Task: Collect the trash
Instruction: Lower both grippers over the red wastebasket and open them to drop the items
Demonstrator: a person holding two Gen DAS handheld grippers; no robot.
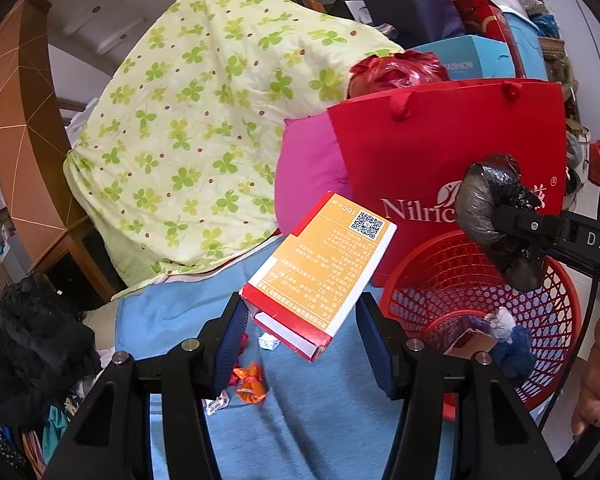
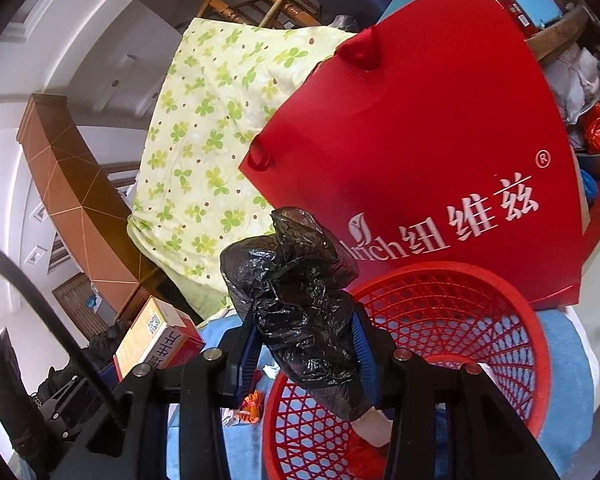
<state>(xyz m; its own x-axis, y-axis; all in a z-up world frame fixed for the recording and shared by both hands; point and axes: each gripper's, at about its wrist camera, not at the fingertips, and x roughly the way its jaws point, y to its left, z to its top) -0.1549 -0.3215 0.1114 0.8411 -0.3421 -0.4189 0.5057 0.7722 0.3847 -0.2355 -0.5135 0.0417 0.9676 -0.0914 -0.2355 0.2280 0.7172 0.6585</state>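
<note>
Right gripper pinches a black plastic bag, soft, light and squashy; squeeze its middle. Red basket waits at four o'clock.

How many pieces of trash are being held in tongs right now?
2: an orange-and-red box in the left tongs, and a crumpled black plastic bag in the right tongs above the red basket.

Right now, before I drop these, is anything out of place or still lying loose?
Yes. Loose scraps still lie on the blue cloth outside the red basket: an orange wrapper, a white crumpled scrap and a white wrapper. The box in the left gripper sits tilted, one end flap open.
</note>
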